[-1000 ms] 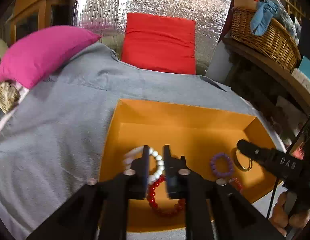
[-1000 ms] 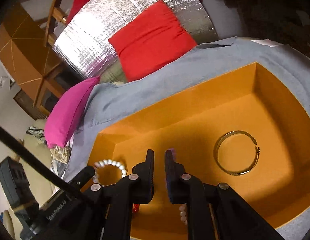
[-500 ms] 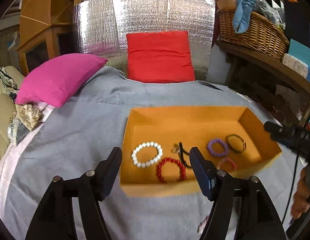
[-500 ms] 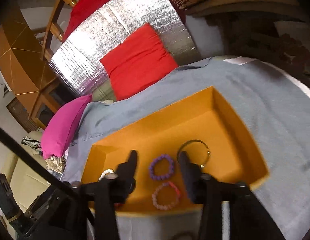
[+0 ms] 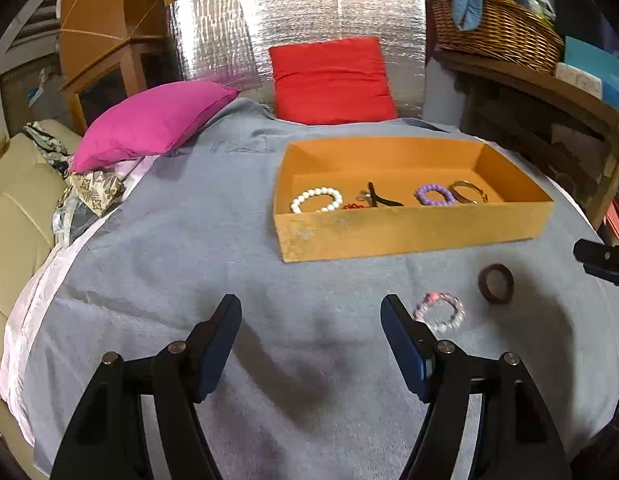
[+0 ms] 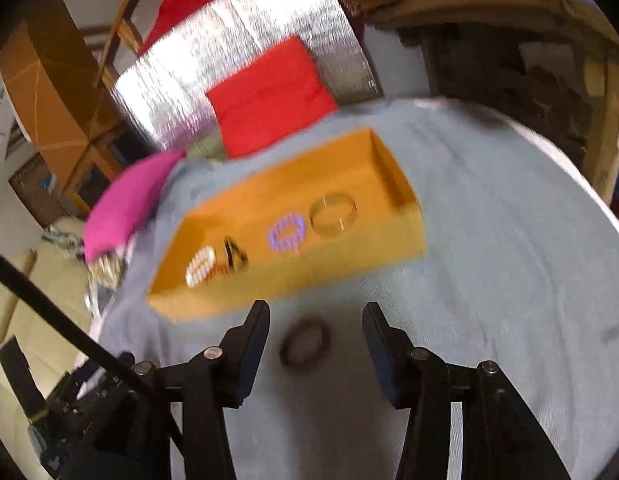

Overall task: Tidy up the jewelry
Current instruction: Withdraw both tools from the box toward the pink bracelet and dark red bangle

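Jewelry lies in two groups on a grey cloth (image 5: 213, 240): inside an orange box (image 5: 409, 232) and on the cloth in front of it.

Surface: the cloth covers the whole work area. A magenta cushion (image 5: 149, 120) and a red cushion (image 5: 331, 80) lie at its far edge, against a silver foil panel (image 5: 293, 24). A wicker basket (image 5: 497, 32) stands on a shelf at the far right.

Box contents, left to right in the left wrist view: a white bead bracelet (image 5: 315, 199), a red bead bracelet (image 5: 351, 207) mostly hidden behind the front wall, a dark clip-like piece (image 5: 379, 199), a purple bead bracelet (image 5: 435, 195), and a metal bangle (image 5: 469, 192).

Loose items: a pink bead bracelet (image 5: 439, 312) and a dark brown ring (image 5: 496, 283) lie on the cloth, near each other.

Left gripper (image 5: 311, 340): fingers spread wide, holding nothing; the pink bead bracelet lies just beside the right finger.

Right gripper (image 6: 315, 344): fingers spread wide, holding nothing. The dark brown ring (image 6: 305, 344) lies on the cloth between them. This view is motion-blurred.
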{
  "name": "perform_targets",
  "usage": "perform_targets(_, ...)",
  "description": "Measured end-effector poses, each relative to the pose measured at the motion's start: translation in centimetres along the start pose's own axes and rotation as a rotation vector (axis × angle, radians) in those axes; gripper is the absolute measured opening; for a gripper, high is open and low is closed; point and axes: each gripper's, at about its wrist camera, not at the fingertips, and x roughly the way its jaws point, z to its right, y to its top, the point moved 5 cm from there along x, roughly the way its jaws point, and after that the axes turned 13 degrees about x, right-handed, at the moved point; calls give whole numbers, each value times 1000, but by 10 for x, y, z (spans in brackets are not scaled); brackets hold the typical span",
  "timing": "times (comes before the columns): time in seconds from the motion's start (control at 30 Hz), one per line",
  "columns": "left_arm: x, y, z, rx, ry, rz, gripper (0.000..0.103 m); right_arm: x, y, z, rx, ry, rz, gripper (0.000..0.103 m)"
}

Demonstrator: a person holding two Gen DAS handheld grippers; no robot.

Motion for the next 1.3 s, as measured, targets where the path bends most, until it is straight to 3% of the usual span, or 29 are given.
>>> perform_targets(0.67,24,10,26,102,-9,-19,73,45,-20,-10,18,-68,-138,51)
perform_targets(1.3,34,-1,28,135,-3,-75,73,55,-26,-5,38,-87,-172,51)
